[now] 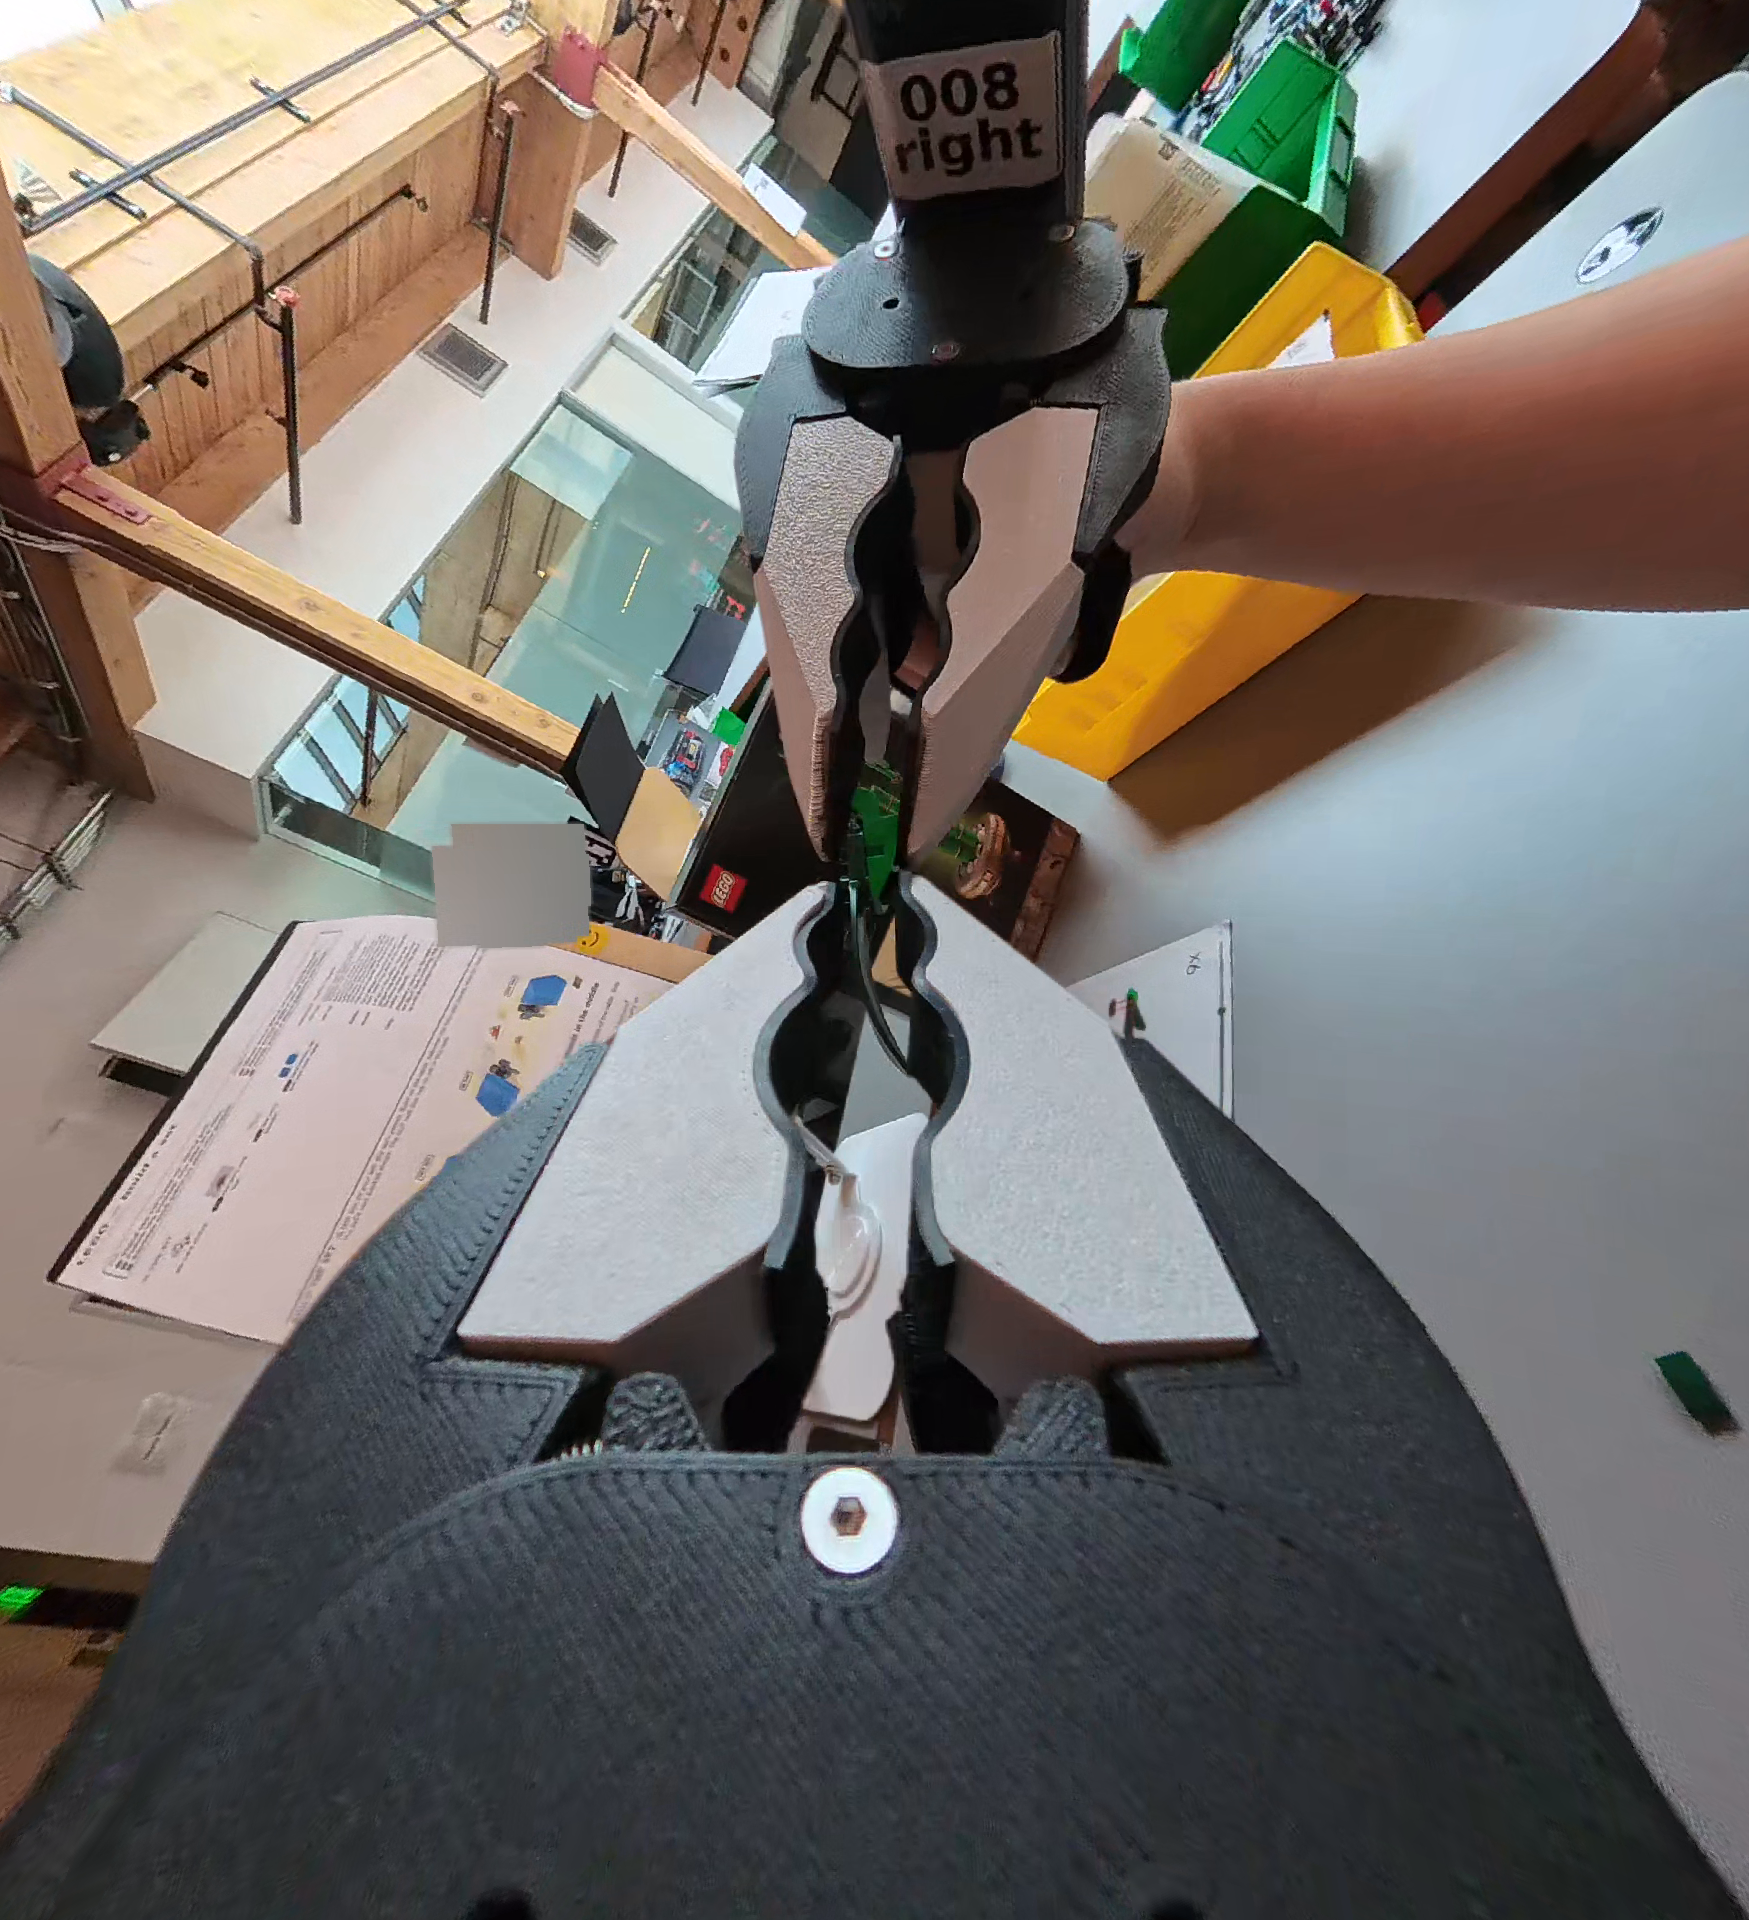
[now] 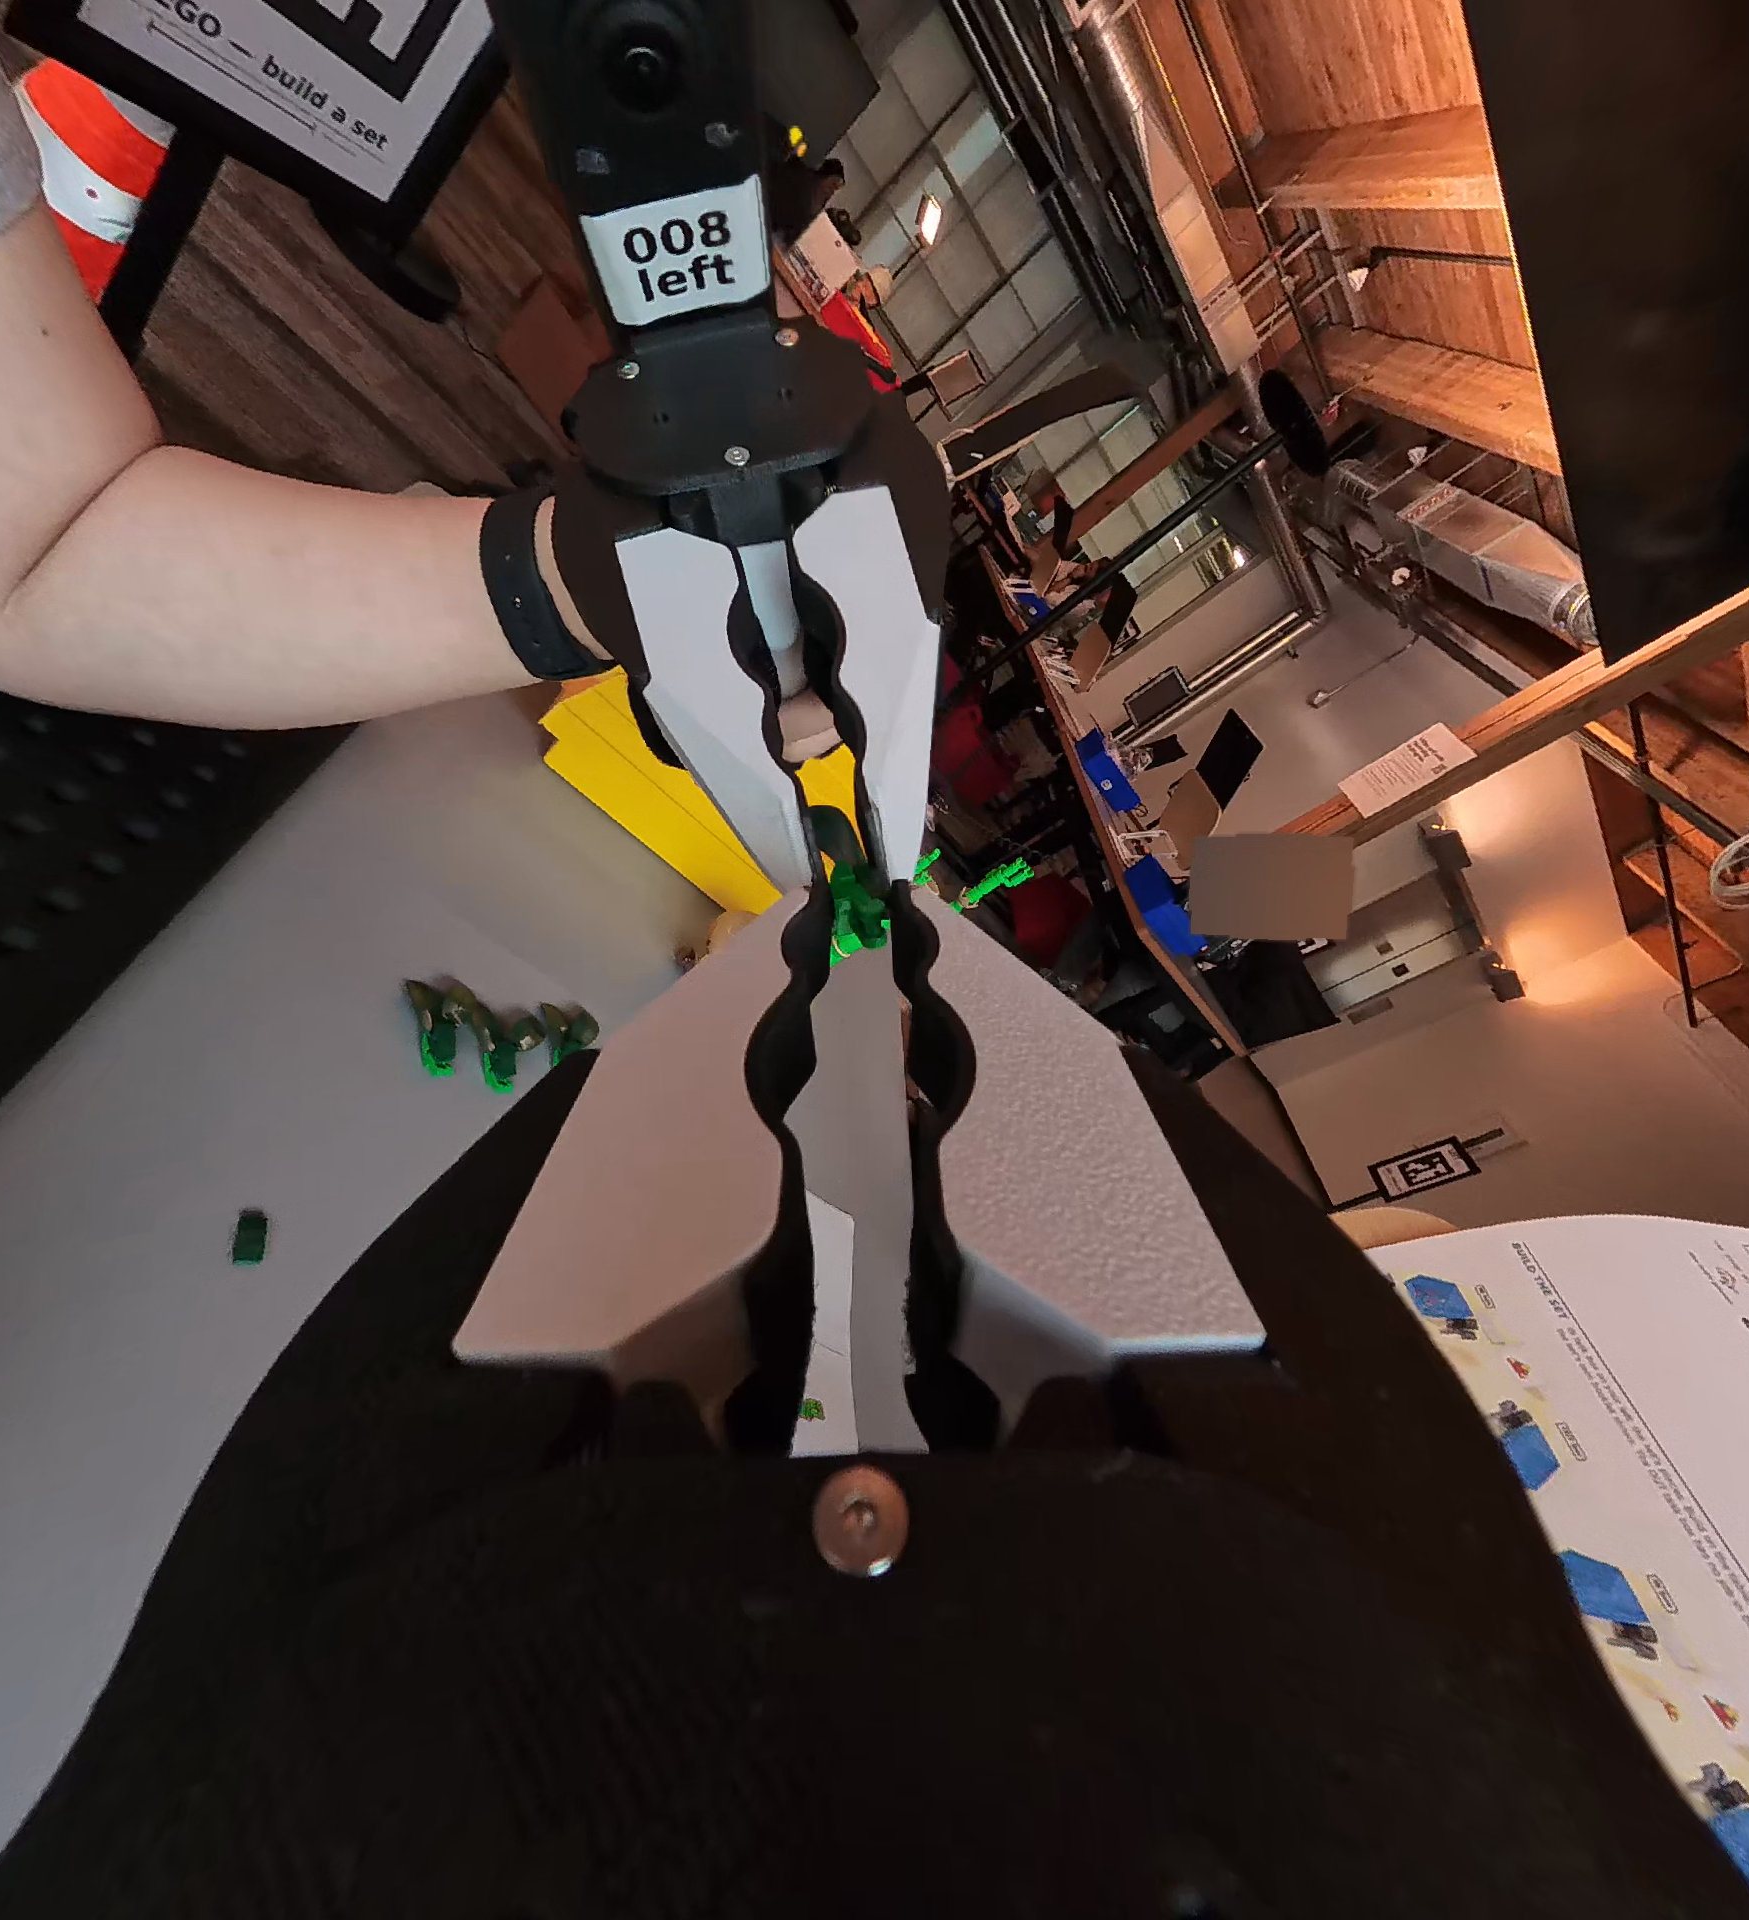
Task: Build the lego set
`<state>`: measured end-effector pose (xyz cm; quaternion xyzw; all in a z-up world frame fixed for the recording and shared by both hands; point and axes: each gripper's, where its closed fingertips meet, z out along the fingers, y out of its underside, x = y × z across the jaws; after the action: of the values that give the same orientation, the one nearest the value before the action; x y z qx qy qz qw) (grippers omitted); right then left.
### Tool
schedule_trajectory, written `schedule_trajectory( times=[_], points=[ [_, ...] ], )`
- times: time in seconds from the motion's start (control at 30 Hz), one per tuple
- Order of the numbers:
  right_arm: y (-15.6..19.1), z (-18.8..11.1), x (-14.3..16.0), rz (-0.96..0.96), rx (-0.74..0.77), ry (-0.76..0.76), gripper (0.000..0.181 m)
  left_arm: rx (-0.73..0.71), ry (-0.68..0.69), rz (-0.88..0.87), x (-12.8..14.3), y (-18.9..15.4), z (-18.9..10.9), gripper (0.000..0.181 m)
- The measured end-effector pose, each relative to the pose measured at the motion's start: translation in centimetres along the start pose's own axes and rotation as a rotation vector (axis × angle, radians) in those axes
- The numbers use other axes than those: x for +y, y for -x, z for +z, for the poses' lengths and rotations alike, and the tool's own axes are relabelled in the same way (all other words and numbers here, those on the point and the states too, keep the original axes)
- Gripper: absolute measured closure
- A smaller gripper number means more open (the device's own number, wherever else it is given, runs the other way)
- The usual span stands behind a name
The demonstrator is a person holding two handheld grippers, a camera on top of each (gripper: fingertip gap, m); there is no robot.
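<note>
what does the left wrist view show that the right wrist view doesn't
Only the left wrist view shows the dark set box standing behind the grippers and the green bins at the far end of the table.

Only the right wrist view shows a row of finished green lego pieces lying on the table.

Both show the left hand-held gripper and right hand-held gripper tip to tip, each pinching a green lego assembly held between them, plus the yellow bin, the printed instruction sheet and a loose dark green brick.
</note>
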<state>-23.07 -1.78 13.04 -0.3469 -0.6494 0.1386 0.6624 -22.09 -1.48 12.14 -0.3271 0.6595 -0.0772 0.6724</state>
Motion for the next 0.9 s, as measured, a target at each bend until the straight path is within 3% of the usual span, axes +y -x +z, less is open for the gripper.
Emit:
schedule_trajectory(
  times=[0.3, 0.47, 0.9],
  points=[
    [-0.6, 0.1, 1.0, 0.045, 0.012, -0.022, 0.172, -0.026, 0.088, -0.016, 1.0, 0.4, 0.5, 0.175],
    [0.6, -0.2, 0.5, 0.118, -0.098, -0.081, 0.171, 0.075, 0.033, -0.074, 0.3, -0.9, 0.1, 0.175],
    [1.6, -0.2, 2.0, 0.142, -0.150, 0.014, 0.172, 0.142, 0.065, -0.071, 1.4, -2.0, 0.6, 0.175]
  ],
)
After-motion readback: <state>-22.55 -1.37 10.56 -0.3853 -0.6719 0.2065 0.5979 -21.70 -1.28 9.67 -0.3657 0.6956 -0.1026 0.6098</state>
